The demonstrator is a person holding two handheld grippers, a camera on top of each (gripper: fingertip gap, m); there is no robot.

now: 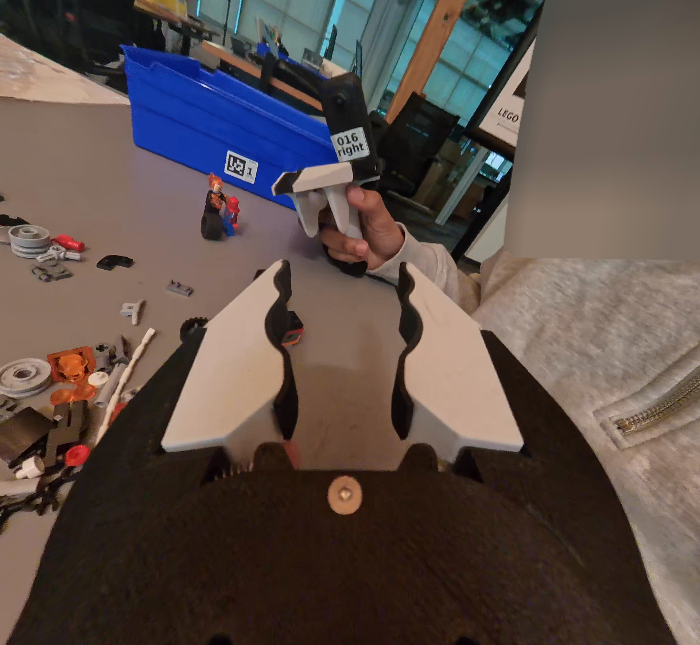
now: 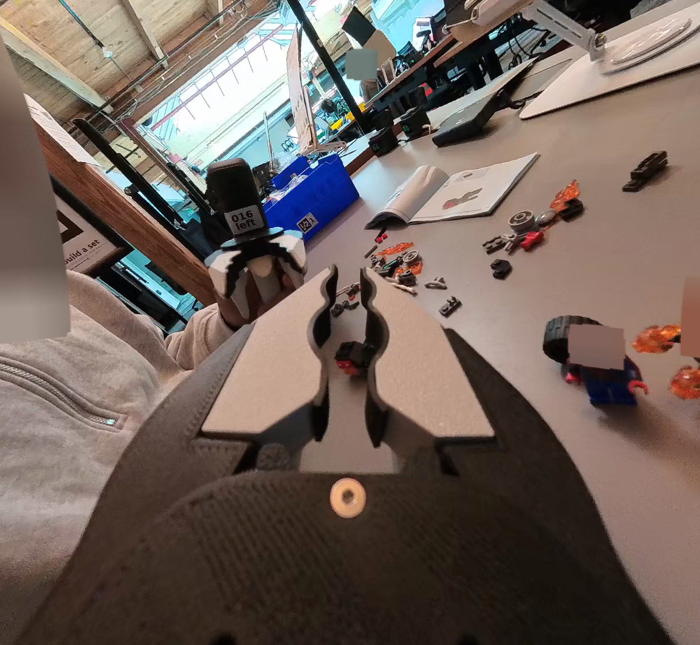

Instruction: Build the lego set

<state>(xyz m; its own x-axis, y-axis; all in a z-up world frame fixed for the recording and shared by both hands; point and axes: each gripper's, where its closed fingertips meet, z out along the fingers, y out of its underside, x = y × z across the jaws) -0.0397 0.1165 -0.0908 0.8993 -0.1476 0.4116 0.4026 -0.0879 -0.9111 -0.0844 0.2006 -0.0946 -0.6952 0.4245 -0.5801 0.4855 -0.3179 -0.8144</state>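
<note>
The small black-and-red brick piece (image 2: 354, 358), judged light, rigid and slick, is best pinched across its flat sides, while the left gripper (image 1: 342, 273) is spread empty and the right gripper (image 2: 348, 273) is narrowed with nothing clamped.

The left tool (image 1: 342, 278) hovers with jaws apart above a black-and-red piece (image 1: 293, 329) on the grey table (image 1: 151, 180).

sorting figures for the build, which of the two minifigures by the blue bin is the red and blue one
The shorter minifigure, on the right of the pair. Its neighbour, the black-bodied figure, has an orange flame head and stands taller, beside a black tyre.
</note>
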